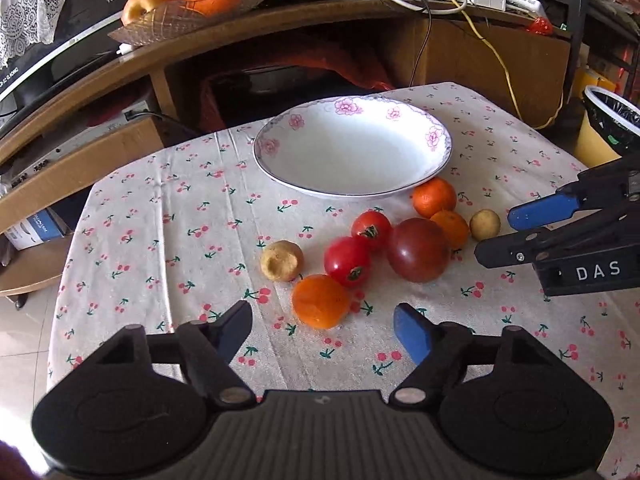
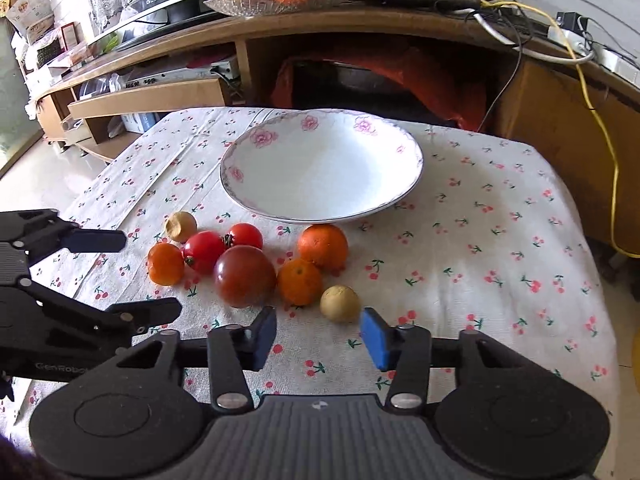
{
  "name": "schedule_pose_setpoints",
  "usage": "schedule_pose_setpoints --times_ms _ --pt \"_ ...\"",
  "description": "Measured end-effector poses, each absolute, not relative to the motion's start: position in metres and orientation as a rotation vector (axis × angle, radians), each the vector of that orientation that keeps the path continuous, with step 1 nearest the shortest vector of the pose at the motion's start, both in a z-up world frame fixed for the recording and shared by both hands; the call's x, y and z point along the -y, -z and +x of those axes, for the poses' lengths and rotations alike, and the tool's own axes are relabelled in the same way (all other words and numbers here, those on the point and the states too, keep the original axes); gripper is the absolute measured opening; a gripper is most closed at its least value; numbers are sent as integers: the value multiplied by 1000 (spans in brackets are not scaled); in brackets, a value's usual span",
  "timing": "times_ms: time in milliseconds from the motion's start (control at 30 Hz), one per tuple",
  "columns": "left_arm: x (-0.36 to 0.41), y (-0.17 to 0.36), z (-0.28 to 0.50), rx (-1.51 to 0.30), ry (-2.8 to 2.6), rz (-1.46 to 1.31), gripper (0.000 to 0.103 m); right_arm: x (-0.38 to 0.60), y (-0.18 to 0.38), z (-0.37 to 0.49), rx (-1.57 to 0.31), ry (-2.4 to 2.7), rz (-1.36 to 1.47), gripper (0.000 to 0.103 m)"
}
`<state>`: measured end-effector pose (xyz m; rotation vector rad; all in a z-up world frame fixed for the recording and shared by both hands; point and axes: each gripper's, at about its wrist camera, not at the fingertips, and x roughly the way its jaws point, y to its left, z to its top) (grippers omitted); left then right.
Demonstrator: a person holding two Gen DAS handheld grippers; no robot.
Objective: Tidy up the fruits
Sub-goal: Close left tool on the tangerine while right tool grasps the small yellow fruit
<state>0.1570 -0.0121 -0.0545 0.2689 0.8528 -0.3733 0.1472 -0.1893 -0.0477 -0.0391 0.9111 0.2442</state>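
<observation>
Two grippers wait at the near edge of the table, and both carry nothing. Our left gripper (image 1: 324, 330) has its fingers spread, with the nearest orange (image 1: 320, 301) just ahead at 12 o'clock. Our right gripper (image 2: 318, 338) is also spread, and the small tan fruit (image 2: 340, 303) sits at about 1 o'clock from it. Beyond them the fruits lie tightly together on the cherry tablecloth (image 1: 160, 208): two red tomatoes (image 1: 347, 261), one dark tomato (image 1: 418, 249) and more oranges, several touching. We judge that a finger pushed into this cluster may knock a neighbour and let it roll toward the table edge. A hard squeeze may bruise a tomato. Farthest, at 12 o'clock, the flowered plate (image 1: 434, 136) holds no fruit yet.
</observation>
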Motion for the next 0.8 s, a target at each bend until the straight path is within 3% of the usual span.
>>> schedule_pose_setpoints --times_ms 367,633,800 --pt "22 60 165 -852 390 286 52 194 51 158 -882 -267 -1 33" --pt "16 62 168 -874 389 234 48 202 57 166 -905 -202 -5 27" --pt "17 60 168 -878 394 243 41 204 59 166 -916 -197 11 23"
